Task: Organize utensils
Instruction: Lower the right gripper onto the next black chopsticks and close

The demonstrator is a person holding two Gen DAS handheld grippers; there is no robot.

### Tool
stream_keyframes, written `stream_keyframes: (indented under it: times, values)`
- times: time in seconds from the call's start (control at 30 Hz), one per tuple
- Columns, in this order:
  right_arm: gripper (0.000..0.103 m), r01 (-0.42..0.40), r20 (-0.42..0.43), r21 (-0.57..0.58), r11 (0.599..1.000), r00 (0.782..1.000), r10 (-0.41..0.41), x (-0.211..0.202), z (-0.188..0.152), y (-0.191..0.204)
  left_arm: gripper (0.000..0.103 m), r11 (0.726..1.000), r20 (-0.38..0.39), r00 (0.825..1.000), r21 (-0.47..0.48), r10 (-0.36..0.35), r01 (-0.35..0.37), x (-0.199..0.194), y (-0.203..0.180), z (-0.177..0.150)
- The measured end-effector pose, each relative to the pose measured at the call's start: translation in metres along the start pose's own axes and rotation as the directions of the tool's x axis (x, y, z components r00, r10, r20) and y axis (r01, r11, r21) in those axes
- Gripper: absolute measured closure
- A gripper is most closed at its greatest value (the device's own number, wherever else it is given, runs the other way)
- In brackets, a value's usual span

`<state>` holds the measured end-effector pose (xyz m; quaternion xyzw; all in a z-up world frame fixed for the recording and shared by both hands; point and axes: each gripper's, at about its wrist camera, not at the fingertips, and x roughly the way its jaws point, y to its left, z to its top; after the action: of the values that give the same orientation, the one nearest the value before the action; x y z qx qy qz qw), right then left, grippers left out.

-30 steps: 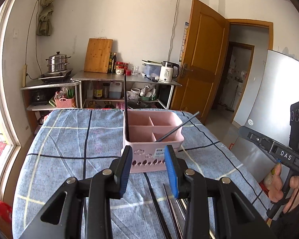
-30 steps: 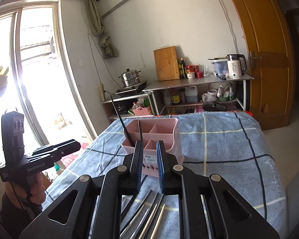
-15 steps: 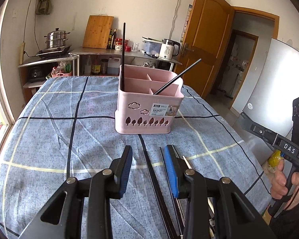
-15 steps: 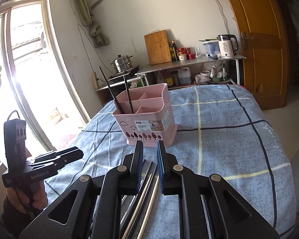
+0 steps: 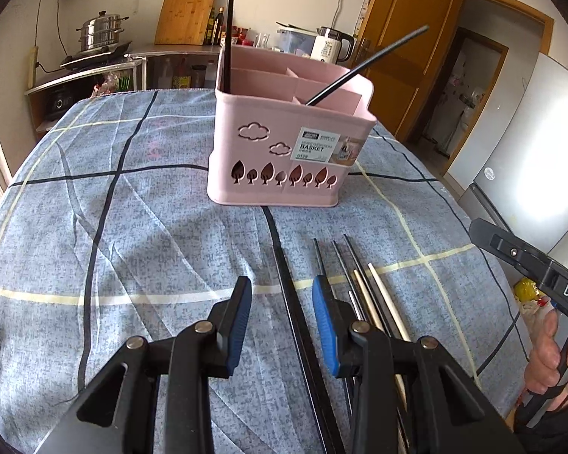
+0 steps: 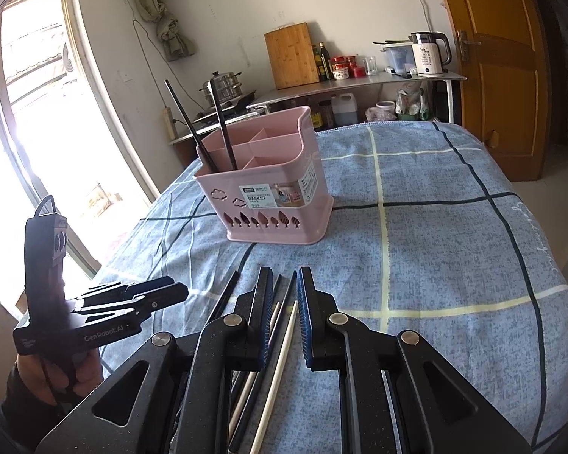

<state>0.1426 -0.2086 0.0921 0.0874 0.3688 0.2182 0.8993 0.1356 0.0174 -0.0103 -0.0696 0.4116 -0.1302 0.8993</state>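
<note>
Chopsticks (image 5: 363, 295) lie loose in a row on the checked cloth (image 5: 132, 227) of the tabletop, lower centre-right of the left wrist view, dark and pale sticks mixed and nearly touching. A single black chopstick (image 5: 295, 310) lies apart from them, to their left. Two more black sticks already stand in the pink basket (image 5: 284, 151), upper centre of the frame, well apart from the row.

Left tongs (image 5: 282, 321) are spread and empty; the single black chopstick runs between the pads without contact. Right tongs (image 6: 284, 317) are narrowly parted and empty, positioned over the row, with a pale stick (image 6: 284, 340) and dark ones visible through the gap. Whether either pair touches the cloth cannot be told.

Judgement: pickup stage, most utensils not yet sorted.

Risks noted:
- Right tongs' narrow gap may pinch two neighbouring sticks, or push one aside, because the sticks lie so close.
- Thin round sticks may roll or pivot if pinched off-centre.
- Pads may snag the wrinkled cloth.
- Both tools are working close together and may collide.
</note>
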Motion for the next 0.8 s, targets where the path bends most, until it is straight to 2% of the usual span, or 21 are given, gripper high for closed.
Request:
stream_keyframes:
  times: [0.27, 0.47, 0.8]
  values:
    - [0.089, 0.024, -0.114, -0.009, 1.000, 0.993, -0.025, 0.038, -0.002, -0.001, 0.068, 1.000, -0.073, 0.997, 0.004, 0.013, -0.013, 0.035, -0.004, 0.005]
    - [0.090, 0.037, -0.186, -0.030, 0.999, 0.982, -0.042, 0.067, -0.002, 0.001, 0.070, 1.000, -0.103, 0.994, 0.016, 0.026, -0.025, 0.047, -0.007, 0.006]
    - [0.090, 0.054, -0.265, -0.064, 0.996, 0.962, -0.069, 0.105, -0.001, 0.007, 0.085, 0.998, -0.097, 0.994, 0.038, 0.054, -0.051, 0.051, -0.011, 0.008]
